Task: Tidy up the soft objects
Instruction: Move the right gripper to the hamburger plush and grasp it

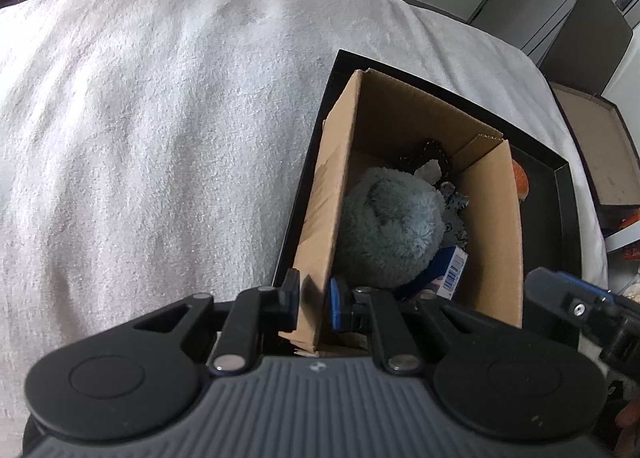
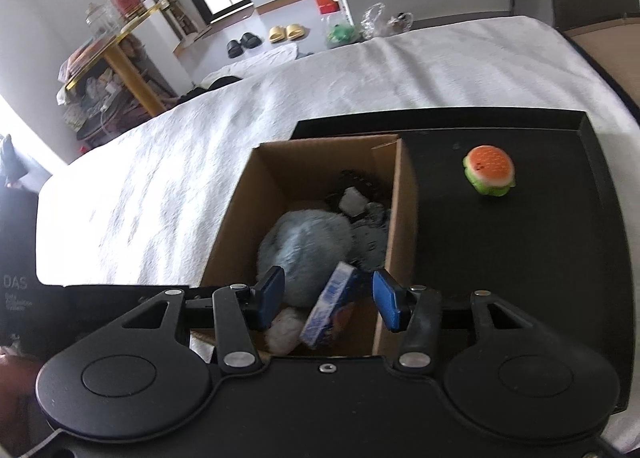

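A brown cardboard box (image 1: 496,218) (image 2: 236,218) stands on a black tray (image 1: 566,194) (image 2: 540,258) on a white towel. In it lie a fluffy grey-blue plush (image 1: 388,226) (image 2: 304,238), a small blue and white carton (image 1: 452,274) (image 2: 332,304), a grey knitted item (image 1: 454,210) and dark items. My left gripper (image 1: 314,304) is shut on the box's near left wall. My right gripper (image 2: 328,302) is open above the box's near end, with the carton between its fingers but not gripped. A burger-shaped squishy toy (image 2: 489,170) (image 1: 521,180) lies on the tray right of the box.
The white towel (image 1: 160,138) (image 2: 180,162) covers the surface left of and behind the tray. Beyond its far edge are slippers (image 2: 286,32), plastic bags (image 2: 374,20) and a yellow-legged shelf (image 2: 116,58). A cardboard lid (image 1: 600,150) lies to the right.
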Demonstrator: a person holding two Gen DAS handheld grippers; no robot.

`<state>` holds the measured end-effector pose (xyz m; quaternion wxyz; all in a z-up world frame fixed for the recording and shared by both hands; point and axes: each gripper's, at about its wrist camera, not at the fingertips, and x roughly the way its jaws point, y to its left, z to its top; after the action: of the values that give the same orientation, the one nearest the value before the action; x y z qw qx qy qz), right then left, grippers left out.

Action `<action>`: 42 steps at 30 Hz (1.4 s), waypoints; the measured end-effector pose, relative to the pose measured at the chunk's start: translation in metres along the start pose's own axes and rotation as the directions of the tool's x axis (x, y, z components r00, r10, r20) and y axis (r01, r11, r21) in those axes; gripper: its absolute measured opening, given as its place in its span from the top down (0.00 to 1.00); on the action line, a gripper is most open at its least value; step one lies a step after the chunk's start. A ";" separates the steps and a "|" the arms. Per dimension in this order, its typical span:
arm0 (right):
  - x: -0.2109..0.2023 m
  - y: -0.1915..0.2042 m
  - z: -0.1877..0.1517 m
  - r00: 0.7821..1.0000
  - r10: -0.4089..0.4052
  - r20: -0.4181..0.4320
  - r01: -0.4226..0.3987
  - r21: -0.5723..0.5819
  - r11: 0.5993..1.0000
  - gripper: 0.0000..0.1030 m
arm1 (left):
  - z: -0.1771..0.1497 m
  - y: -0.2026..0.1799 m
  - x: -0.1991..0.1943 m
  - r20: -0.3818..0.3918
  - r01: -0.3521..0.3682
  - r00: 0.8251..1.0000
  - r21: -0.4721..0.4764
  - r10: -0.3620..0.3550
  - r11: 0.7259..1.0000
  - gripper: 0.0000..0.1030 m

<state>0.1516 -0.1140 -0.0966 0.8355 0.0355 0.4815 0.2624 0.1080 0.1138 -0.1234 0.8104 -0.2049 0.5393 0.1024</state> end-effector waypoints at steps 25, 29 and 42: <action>0.013 -0.079 0.013 0.995 -0.072 0.065 0.067 0.080 0.995 0.47 | 0.014 -0.021 0.009 0.029 -0.164 0.986 0.032 0.163 0.986 0.48; 0.018 -0.091 0.017 0.994 -0.077 0.073 0.070 0.094 0.993 0.47 | 0.018 -0.027 0.013 0.031 -0.179 0.984 0.046 0.178 0.983 0.48; 0.043 -0.128 0.030 0.992 -0.089 0.086 0.078 0.126 0.989 0.36 | 0.032 -0.044 0.026 0.045 -0.228 0.973 0.078 0.225 0.971 0.36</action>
<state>0.2446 -0.1976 -0.1545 0.8632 0.0785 0.4590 0.1952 0.1619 0.0876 -0.1269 0.8108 -0.1065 0.5481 0.1757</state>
